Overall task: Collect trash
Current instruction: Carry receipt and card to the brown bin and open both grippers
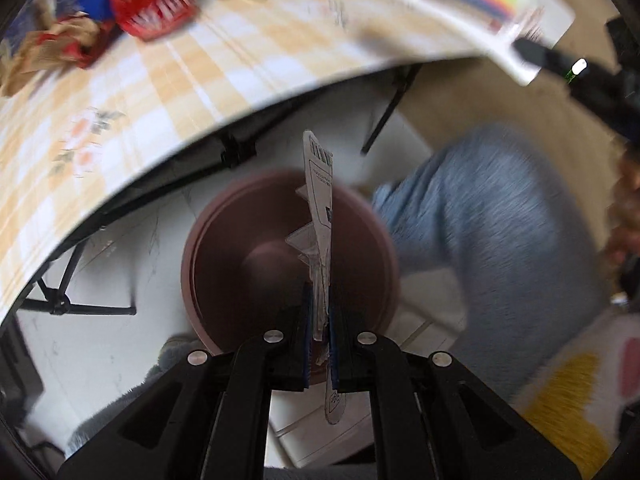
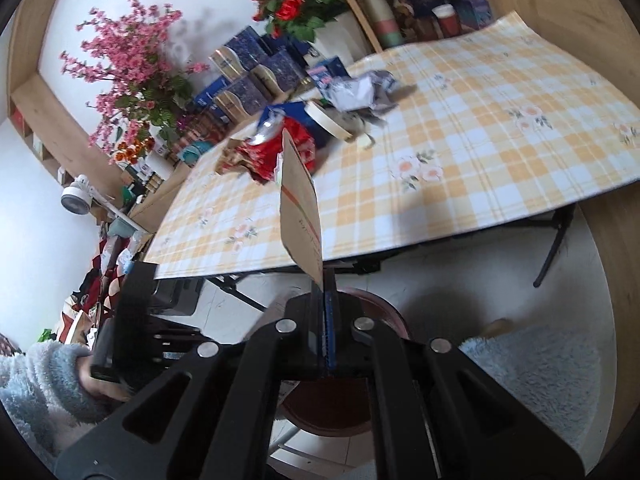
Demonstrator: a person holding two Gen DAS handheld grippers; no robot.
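Note:
My left gripper [image 1: 319,284] is shut on a clear plastic blister pack with a printed card [image 1: 320,196]. It points down over the round maroon bin [image 1: 224,264] on the floor. My right gripper [image 2: 326,284] is shut on a flat brown card [image 2: 300,208], held upright above the table edge, with the bin's rim [image 2: 380,304] just below it. On the checked table [image 2: 480,152] lie a red wrapper [image 2: 280,148], crumpled grey-white paper [image 2: 360,90] and a tape roll [image 2: 328,120]. The left wrist view also shows the red wrapper [image 1: 154,4] and torn brown paper [image 1: 52,46].
Black folding table legs [image 1: 384,116] stand beside the bin. A person's leg in fluffy blue trousers [image 1: 480,220] is right of the bin. Blue boxes [image 2: 248,76] and artificial flowers [image 2: 132,68] line the table's far side. A hand in a fluffy sleeve [image 2: 40,376] holds the other gripper.

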